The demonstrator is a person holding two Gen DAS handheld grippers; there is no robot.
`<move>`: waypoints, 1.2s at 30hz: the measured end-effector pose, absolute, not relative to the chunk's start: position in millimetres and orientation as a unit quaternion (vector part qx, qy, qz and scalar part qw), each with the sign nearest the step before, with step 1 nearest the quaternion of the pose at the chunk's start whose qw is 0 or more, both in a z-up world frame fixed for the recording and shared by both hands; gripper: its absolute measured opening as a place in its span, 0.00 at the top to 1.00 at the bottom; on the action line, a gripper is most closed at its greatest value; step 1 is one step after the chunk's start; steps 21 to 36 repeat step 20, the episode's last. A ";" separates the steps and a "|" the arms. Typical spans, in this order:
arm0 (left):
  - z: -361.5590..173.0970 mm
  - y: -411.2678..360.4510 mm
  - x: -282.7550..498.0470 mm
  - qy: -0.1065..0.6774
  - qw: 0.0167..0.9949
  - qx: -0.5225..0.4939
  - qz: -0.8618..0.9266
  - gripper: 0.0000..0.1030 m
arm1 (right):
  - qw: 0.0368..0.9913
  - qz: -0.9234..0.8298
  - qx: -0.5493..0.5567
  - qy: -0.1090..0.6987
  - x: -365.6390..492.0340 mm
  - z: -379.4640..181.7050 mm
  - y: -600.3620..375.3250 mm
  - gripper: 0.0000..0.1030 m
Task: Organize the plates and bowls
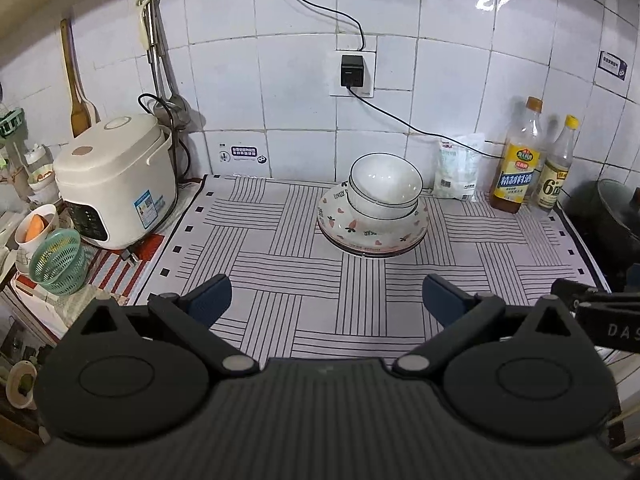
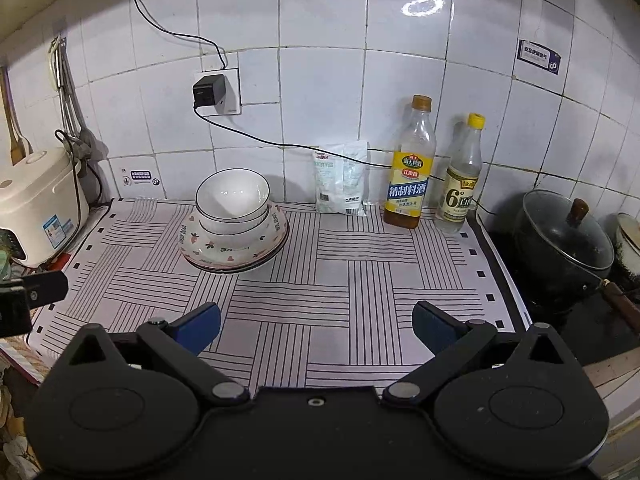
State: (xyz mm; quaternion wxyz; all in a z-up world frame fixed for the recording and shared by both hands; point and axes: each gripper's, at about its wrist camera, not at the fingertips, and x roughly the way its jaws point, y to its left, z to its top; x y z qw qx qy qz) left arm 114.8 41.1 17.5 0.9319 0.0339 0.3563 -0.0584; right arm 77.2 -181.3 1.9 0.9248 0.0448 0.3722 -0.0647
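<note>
The left gripper point(image 1: 327, 300) and right gripper point(image 2: 316, 326) both hover with jaws spread wide, empty, above the striped white cloth point(image 1: 280, 280) covering the worktop. At 12 o'clock from the left gripper, white black-rimmed bowls point(image 1: 385, 184) sit nested on stacked heart-patterned plates point(image 1: 372, 232). A cream rice cooker point(image 1: 114, 180) stands at 10 o'clock before the white-tiled wall point(image 1: 280, 120).
</note>
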 end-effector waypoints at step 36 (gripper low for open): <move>12.3 41.8 114.5 0.355 0.932 0.030 -0.065 0.00 | 0.924 -0.063 0.044 0.375 77.6 -3.5 -180.2 0.00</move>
